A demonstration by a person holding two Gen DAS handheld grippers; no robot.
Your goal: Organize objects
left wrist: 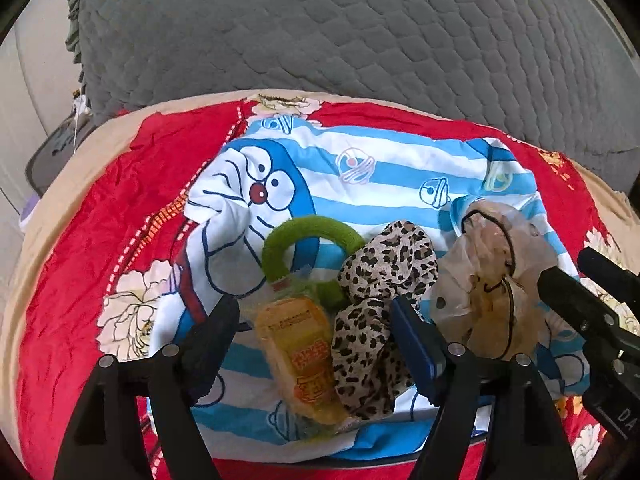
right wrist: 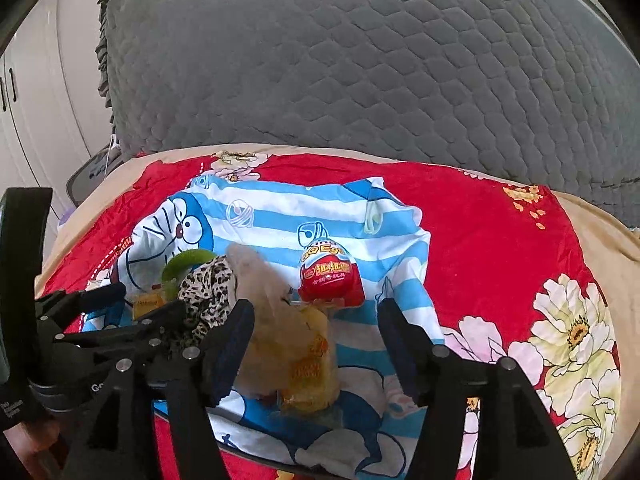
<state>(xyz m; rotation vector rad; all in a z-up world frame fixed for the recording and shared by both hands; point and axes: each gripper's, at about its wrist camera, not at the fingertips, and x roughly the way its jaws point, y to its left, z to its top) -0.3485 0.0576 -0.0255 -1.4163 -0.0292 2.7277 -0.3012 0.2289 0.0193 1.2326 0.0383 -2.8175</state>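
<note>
A blue-and-white striped cartoon cloth [left wrist: 384,172] lies on a red flowered blanket [left wrist: 80,264]. On it lie a green ring [left wrist: 308,236], a yellow snack packet [left wrist: 304,352], a leopard-print scrunchie [left wrist: 376,304] and a beige sheer scrunchie with a black hair tie [left wrist: 492,280]. My left gripper [left wrist: 316,344] is open, its jaws on either side of the yellow packet and leopard scrunchie. My right gripper [right wrist: 316,344] is open around a second yellow packet [right wrist: 312,364] and the beige scrunchie [right wrist: 264,292]. A red egg-shaped toy pack [right wrist: 330,276] lies just beyond it.
A grey quilted cushion [left wrist: 340,28] rises behind the blanket. A beige sheet edge [right wrist: 600,240] borders the blanket. White cabinet doors [right wrist: 24,120] stand at the far left. The right gripper's body shows at the right edge of the left wrist view [left wrist: 600,312].
</note>
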